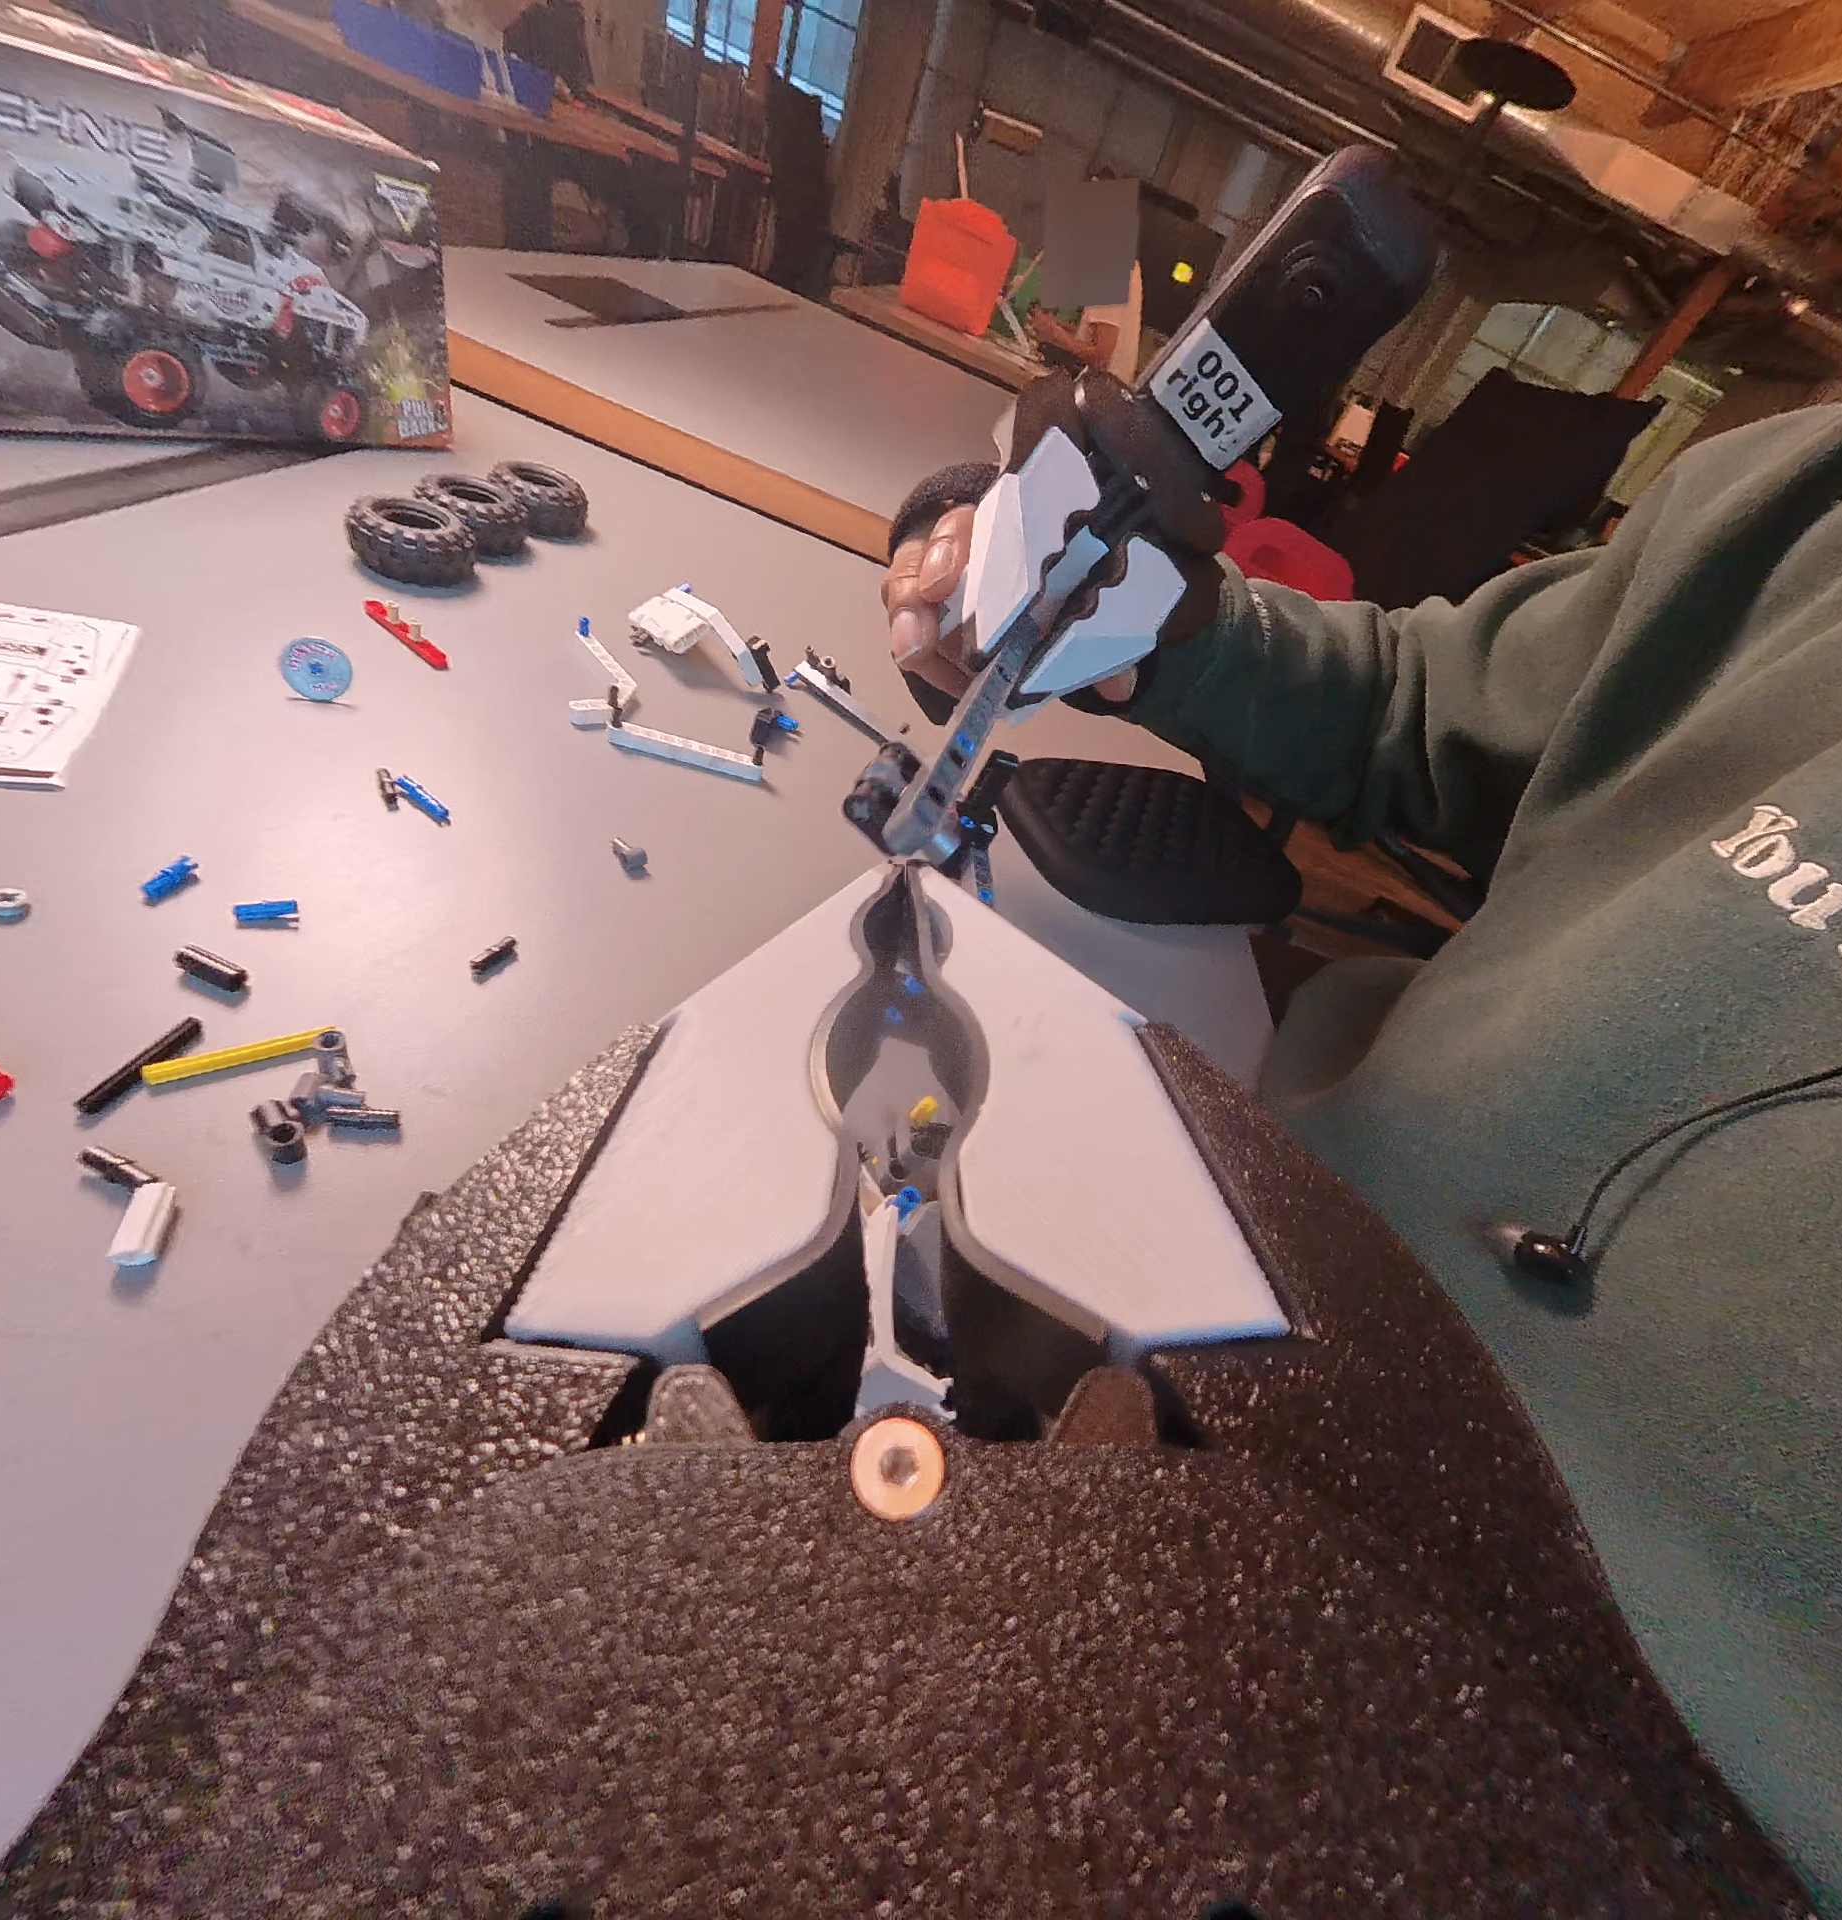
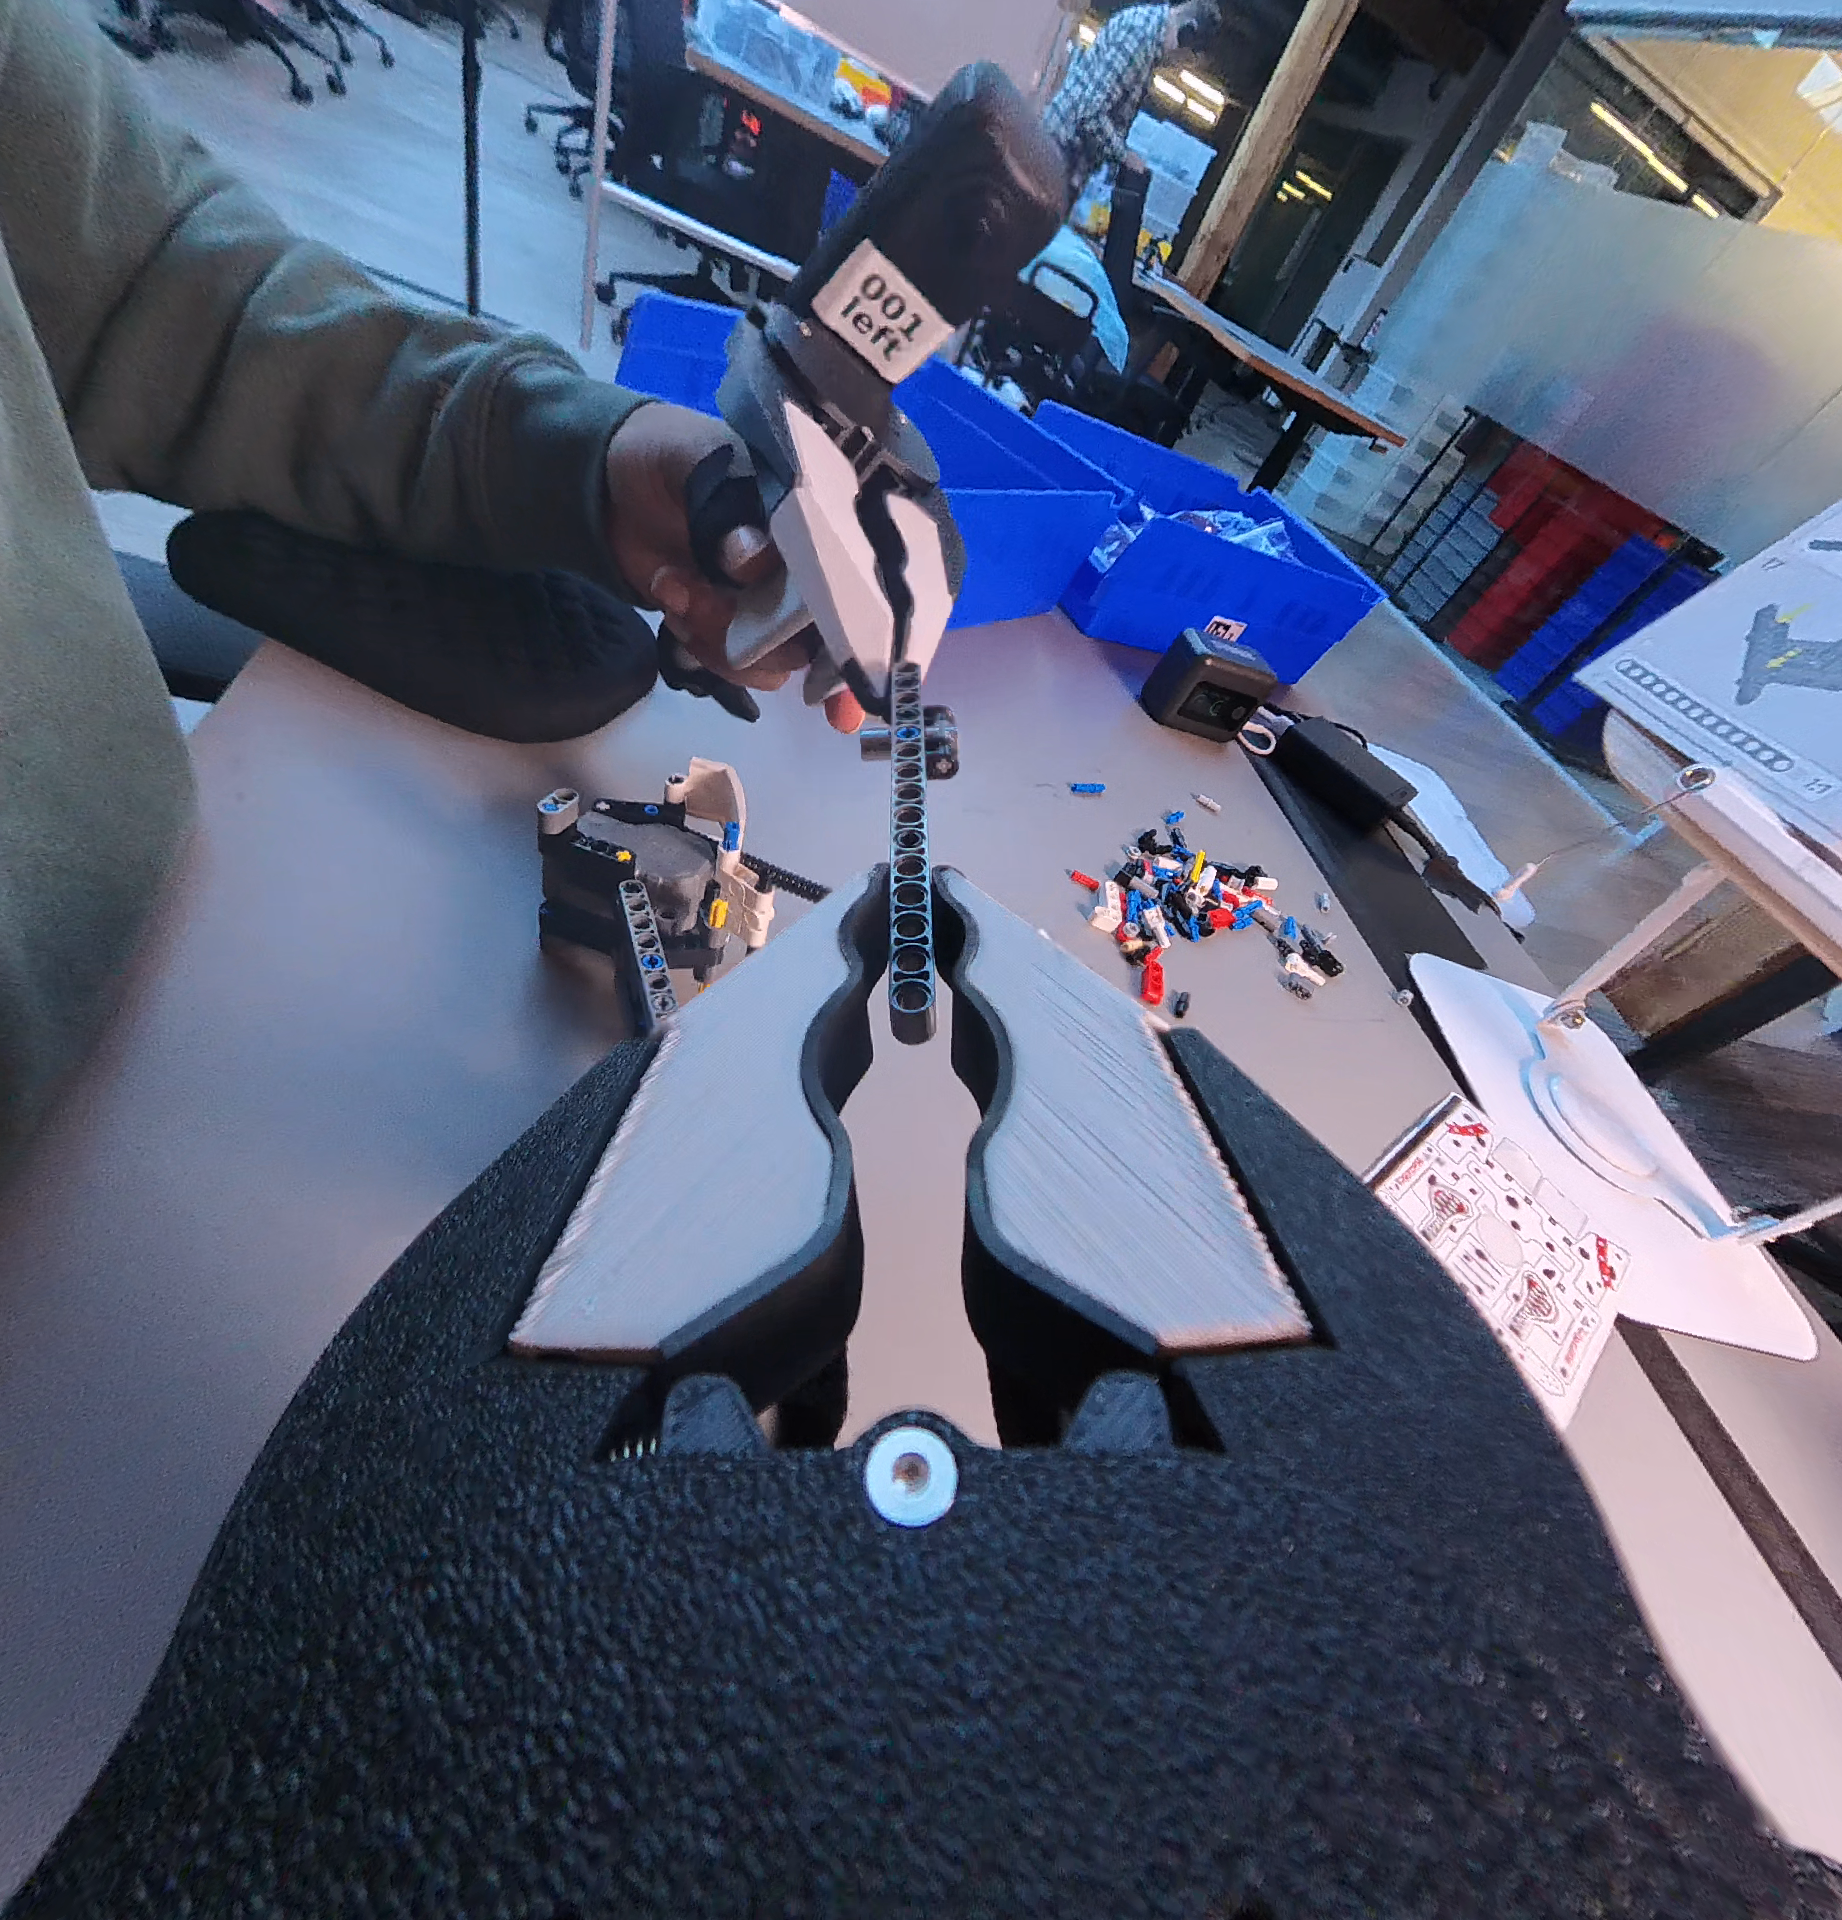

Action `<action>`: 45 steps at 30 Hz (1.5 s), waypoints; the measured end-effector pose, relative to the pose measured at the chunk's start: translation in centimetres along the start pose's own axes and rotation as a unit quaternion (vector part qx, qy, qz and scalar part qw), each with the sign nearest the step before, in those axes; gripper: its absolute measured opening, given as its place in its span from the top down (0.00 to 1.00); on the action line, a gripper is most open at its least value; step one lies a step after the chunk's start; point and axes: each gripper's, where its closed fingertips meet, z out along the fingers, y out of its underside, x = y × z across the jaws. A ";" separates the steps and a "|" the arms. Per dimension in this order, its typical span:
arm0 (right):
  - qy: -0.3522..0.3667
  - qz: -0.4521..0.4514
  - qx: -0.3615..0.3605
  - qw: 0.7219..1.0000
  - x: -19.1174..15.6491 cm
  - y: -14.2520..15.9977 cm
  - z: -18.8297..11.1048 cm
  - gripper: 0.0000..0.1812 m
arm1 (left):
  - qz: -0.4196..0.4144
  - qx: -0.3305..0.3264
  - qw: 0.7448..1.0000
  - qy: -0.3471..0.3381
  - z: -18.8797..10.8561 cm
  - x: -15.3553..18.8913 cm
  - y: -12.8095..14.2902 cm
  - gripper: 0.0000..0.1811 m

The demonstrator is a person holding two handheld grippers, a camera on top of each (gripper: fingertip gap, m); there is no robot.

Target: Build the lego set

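Here, right gripper (image 2: 912,883) pinches a long dark grey Technic beam (image 2: 909,862) near one end, jaws nearly together with only the beam's thickness between them. The beam runs toward 12 o'clock in the right wrist view, where the left gripper (image 2: 889,694) meets its far end beside a black cross connector (image 2: 925,736) mounted on the beam. In the left wrist view the left gripper (image 1: 904,871) has its tips pressed together at the beam's end (image 1: 953,764); whether they clamp the beam or a small pin there, cannot tell. Both grippers and beam are held in the air above the grey table (image 2: 377,935). Containers: blue bins (image 2: 1187,566) at 1 o'clock in the right view, one holding clear bags, contents unclear. Right view only: partly built chassis (image 2: 652,883) at 10 o'clock, heap of small mixed parts (image 2: 1203,914) at 2 o'clock, sticker sheet (image 2: 1499,1247) at 3 o'clock. Left view only: set box (image 1: 190,270) at 11 o'clock, three black tyres (image 1: 467,516), white beam sub-assembly (image 1: 688,686), yellow axle (image 1: 236,1055), scattered blue pins (image 1: 265,911), instruction sheet (image 1: 23,686) at 9 o'clock.
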 end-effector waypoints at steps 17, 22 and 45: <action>-0.026 -0.006 0.028 0.999 -0.5 -0.1 0.1 0.96 | 0.108 0.015 0.994 -0.022 0.0 0.6 -0.9 0.75; -0.052 0.007 0.034 0.998 -0.9 -0.6 0.2 0.96 | 0.164 -0.029 0.986 -0.017 0.7 1.0 0.2 0.75; 0.083 0.181 -0.008 0.980 3.0 0.4 -0.7 0.82 | 0.262 0.021 0.952 -0.159 -0.5 -0.5 -2.0 0.86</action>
